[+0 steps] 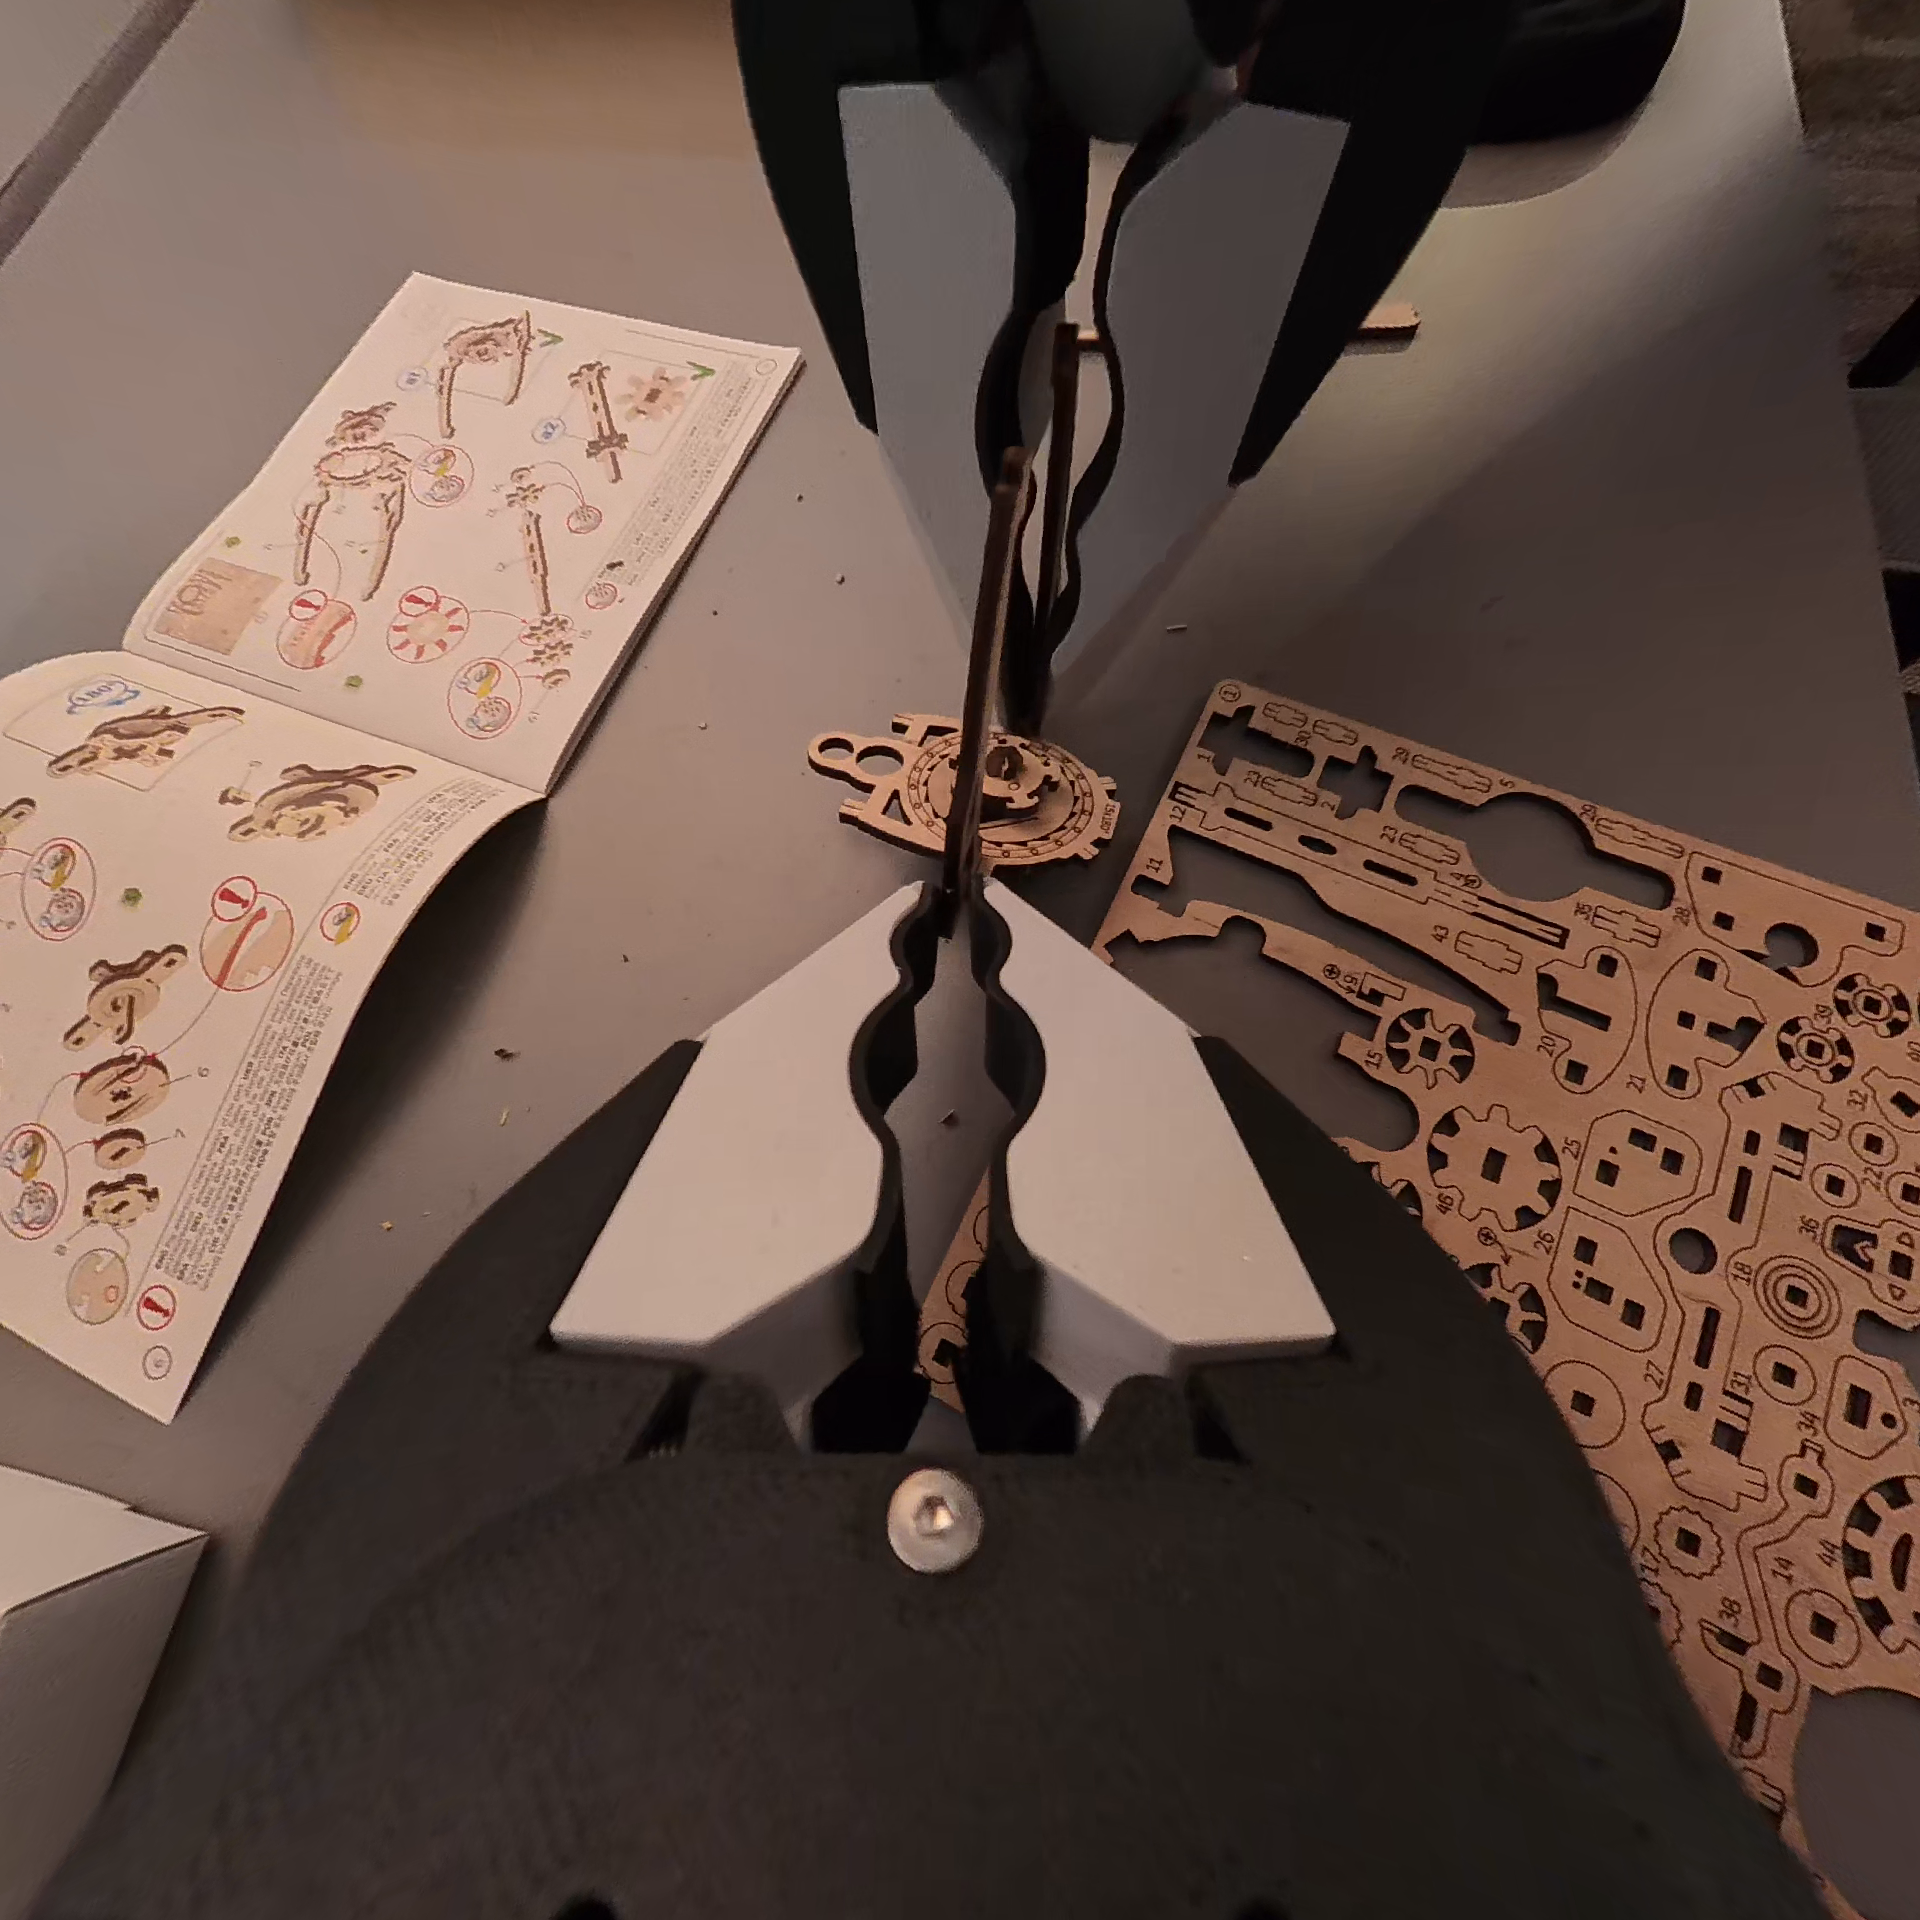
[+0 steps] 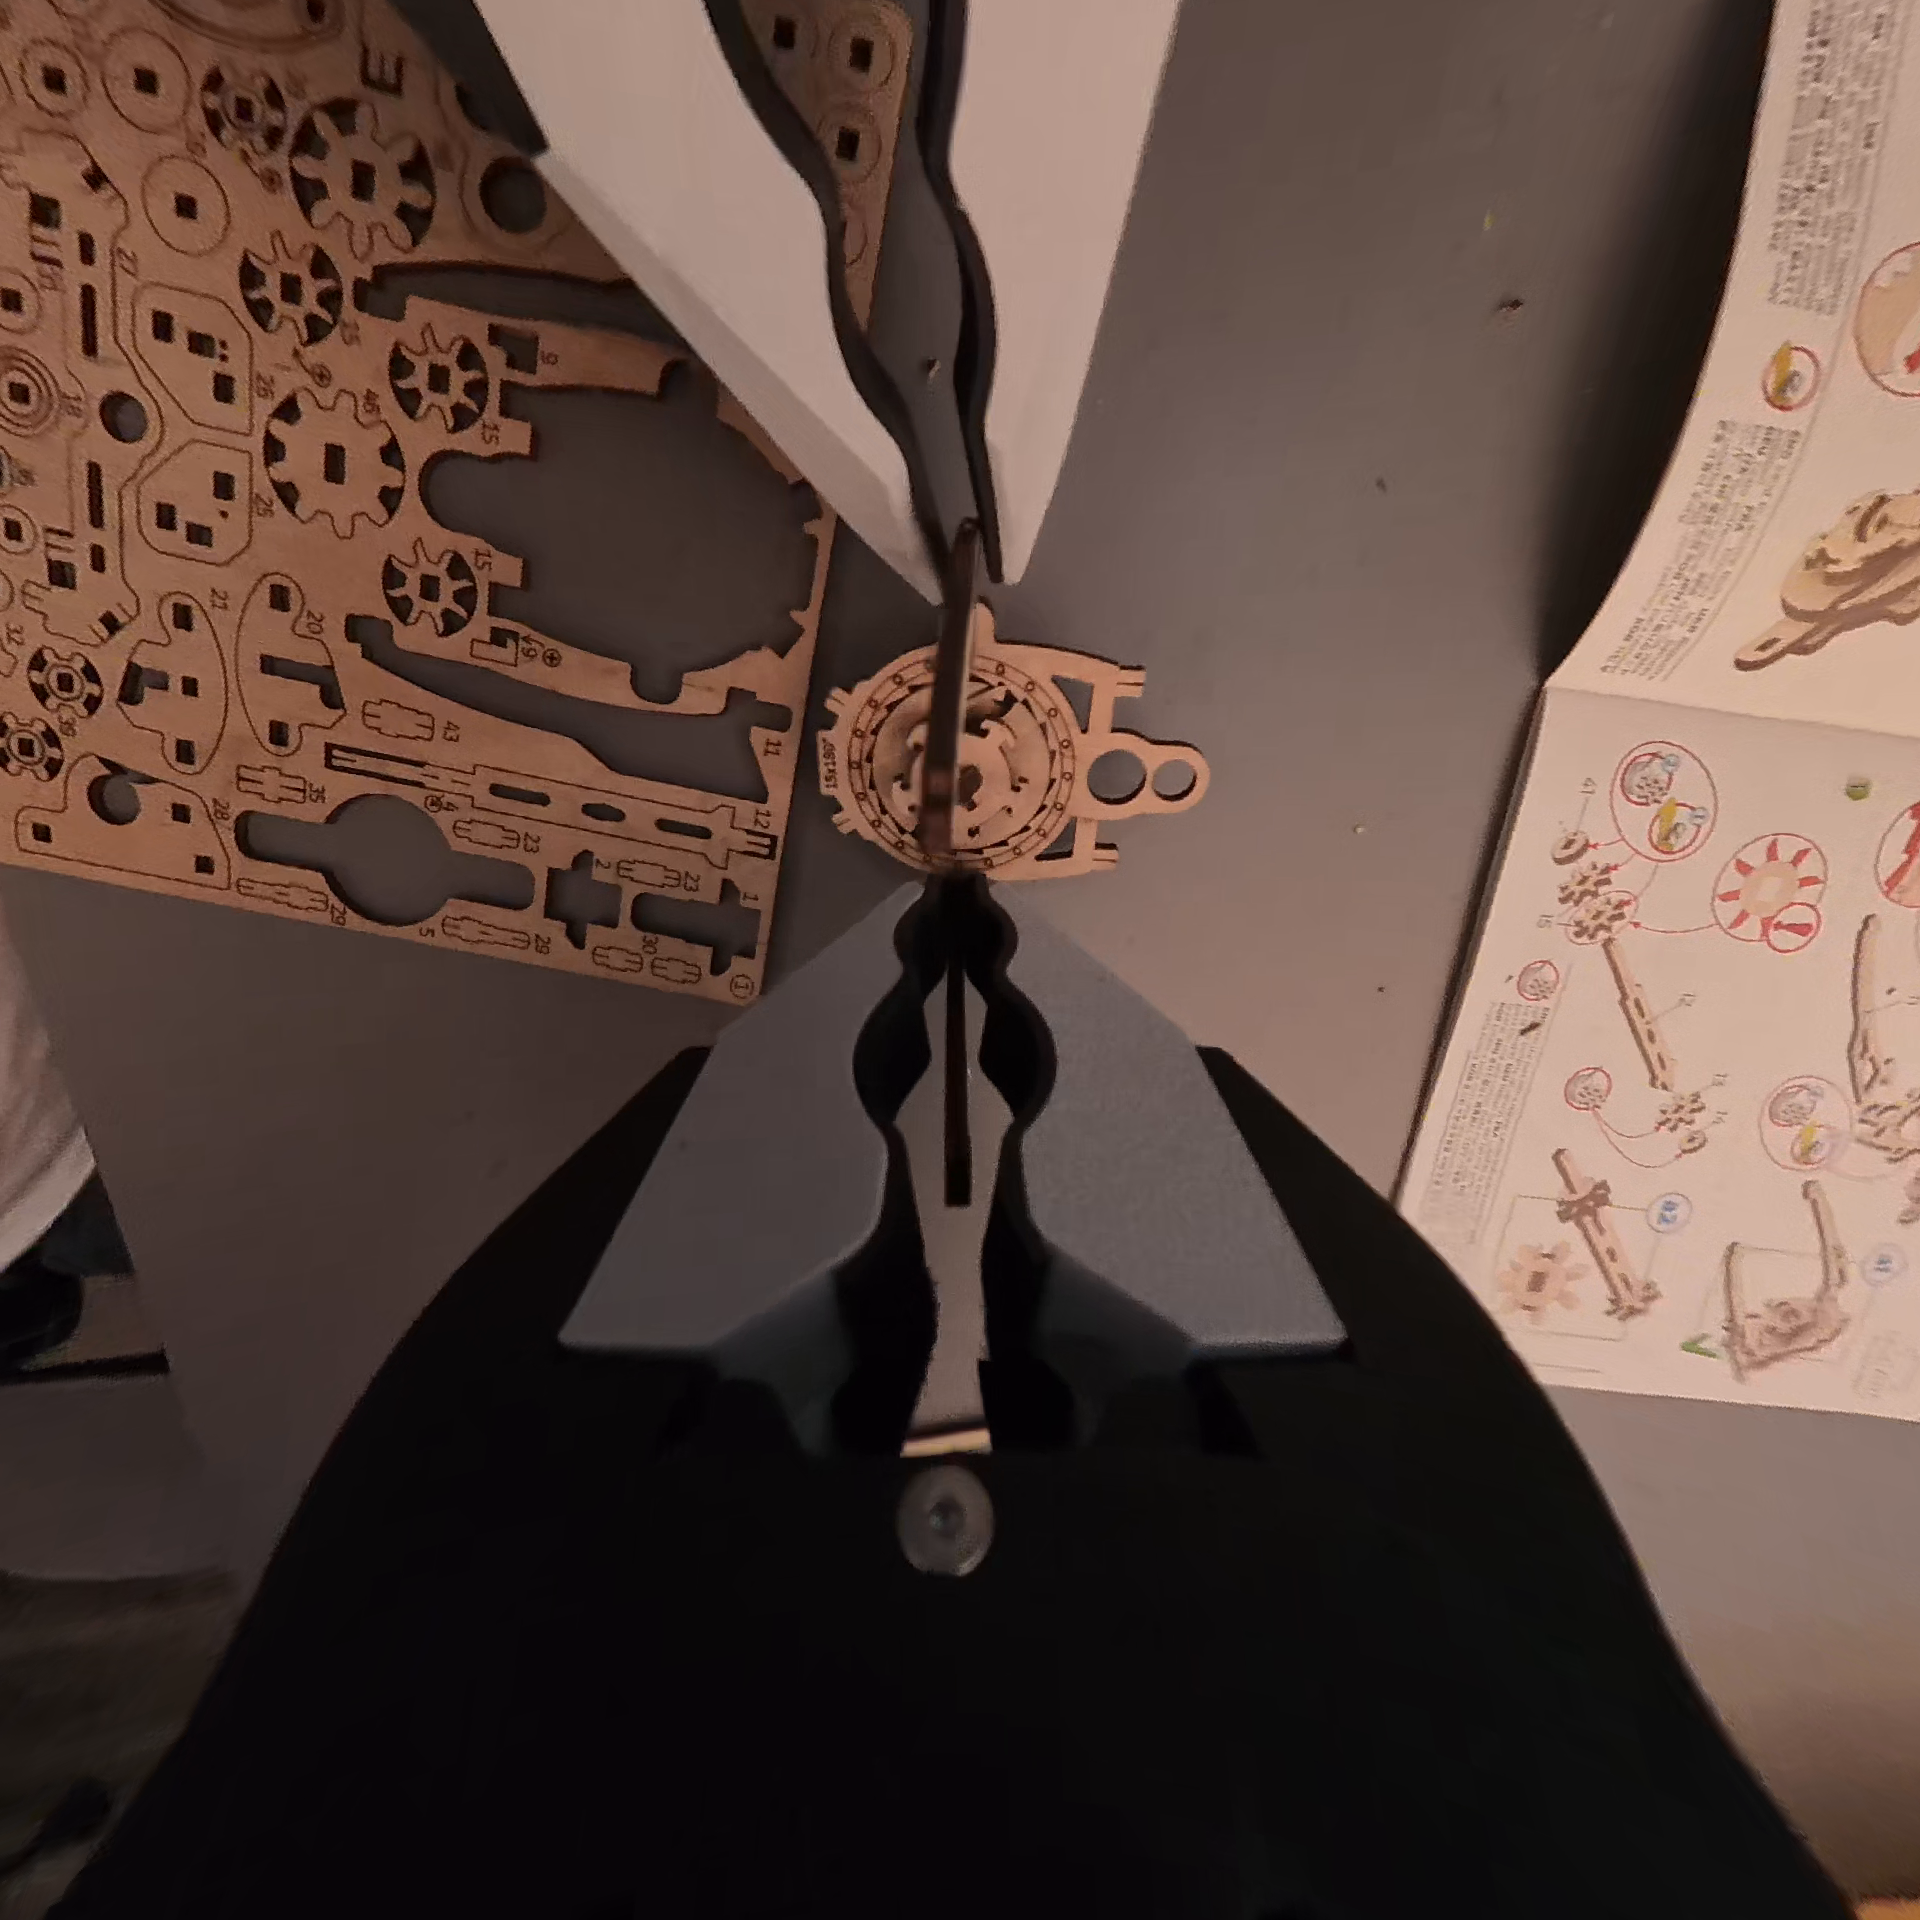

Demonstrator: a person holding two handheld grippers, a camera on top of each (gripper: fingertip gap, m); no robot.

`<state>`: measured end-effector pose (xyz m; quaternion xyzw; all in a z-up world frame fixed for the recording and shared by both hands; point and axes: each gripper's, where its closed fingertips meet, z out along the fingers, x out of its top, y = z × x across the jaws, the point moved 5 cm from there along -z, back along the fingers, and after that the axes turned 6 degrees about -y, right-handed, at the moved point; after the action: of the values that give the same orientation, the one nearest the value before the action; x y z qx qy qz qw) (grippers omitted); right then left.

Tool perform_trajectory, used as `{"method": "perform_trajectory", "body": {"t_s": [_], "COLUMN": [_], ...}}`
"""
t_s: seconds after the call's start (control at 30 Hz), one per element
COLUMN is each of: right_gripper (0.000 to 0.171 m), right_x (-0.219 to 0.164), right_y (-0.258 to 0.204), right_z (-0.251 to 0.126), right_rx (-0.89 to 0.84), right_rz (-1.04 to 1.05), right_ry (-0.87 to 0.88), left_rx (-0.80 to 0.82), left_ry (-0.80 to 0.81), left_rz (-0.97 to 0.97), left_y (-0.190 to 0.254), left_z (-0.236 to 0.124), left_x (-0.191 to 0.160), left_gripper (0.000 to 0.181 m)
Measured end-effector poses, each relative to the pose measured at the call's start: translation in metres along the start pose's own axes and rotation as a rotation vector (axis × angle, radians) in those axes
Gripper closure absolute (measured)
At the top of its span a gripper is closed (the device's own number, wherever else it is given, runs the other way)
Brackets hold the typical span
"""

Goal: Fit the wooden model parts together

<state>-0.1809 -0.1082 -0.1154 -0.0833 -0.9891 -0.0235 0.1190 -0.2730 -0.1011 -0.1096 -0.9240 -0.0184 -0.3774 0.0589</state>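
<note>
My left gripper [image 1: 951, 909] is shut on a thin wooden strip [image 1: 982, 675], seen edge-on and held above the table. My right gripper [image 1: 1023, 696] reaches in from the far side, shut on a second thin strip [image 1: 1062, 436]. In the right wrist view my right gripper [image 2: 951, 899] grips its strip [image 2: 956, 1091], and the left gripper [image 2: 961, 566] meets it from above. The two strips overlap between the grippers; I cannot tell whether they are joined. A round wooden gear assembly [image 1: 1039, 821] lies flat on the table below them, and it also shows in the right wrist view [image 2: 1039, 769].
A laser-cut plywood sheet of parts [image 1: 1558, 1091] [image 2: 312, 520] lies beside the assembly. An open instruction booklet [image 1: 312, 779] [image 2: 1714, 987] lies on the other side. A white box corner [image 1: 73, 1600] sits near the left edge. A small wooden piece [image 1: 1382, 317] lies farther back.
</note>
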Motion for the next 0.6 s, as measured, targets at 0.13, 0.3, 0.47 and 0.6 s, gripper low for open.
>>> {"method": "perform_trajectory", "body": {"t_s": [0.13,0.3,0.47,0.6], "right_gripper": [0.17,0.17,0.17,0.17], "right_x": [0.0037,-0.0019,0.0017,0.0003], "right_y": [0.0011,0.003,-0.0003,0.004], "right_z": [0.0007,0.0013,0.0011,0.001], "right_rx": [0.021,0.07,0.0,0.101], "right_rz": [-0.022,0.061,0.013,0.092], "right_ry": [-0.033,0.109,0.035,0.105], "left_rx": [0.0,0.002,-0.001,-0.017], "left_ry": [0.001,0.001,-0.002,0.006], "left_rz": [-0.01,-0.008,-0.018,-0.052], "left_y": [-0.0013,-0.0013,-0.0021,-0.0033], "left_z": [-0.0011,-0.001,-0.0007,-0.0017], "left_x": [-0.001,-0.0012,-0.0017,-0.0019], "left_gripper": [0.178,0.178,0.177,0.177]}}
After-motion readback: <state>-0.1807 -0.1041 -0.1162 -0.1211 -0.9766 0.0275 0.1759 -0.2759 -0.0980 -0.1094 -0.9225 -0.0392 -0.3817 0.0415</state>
